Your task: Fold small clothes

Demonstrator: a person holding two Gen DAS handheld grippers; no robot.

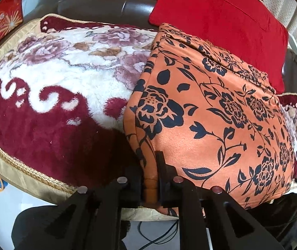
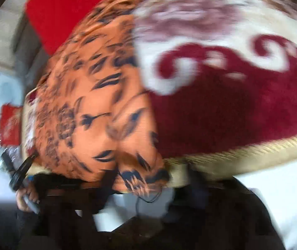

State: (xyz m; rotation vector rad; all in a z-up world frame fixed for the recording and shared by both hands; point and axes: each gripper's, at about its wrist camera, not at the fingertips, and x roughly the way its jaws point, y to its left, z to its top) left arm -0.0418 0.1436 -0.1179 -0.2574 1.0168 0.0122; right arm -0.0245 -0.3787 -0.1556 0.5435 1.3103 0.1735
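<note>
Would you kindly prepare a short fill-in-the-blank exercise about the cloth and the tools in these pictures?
1. The folded orange cloth bears a ____ floral print.
2. The left tool is shut on the cloth's near ____.
3. The cloth lies on a plush blanket patterned in cream and dark ____.
4. Behind the cloth lies a plain ____ cushion.

Missing words: black; edge; red; red

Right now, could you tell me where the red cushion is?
In the left wrist view the red cushion sits at the upper right, against the sofa back, just behind the orange floral garment.
</note>
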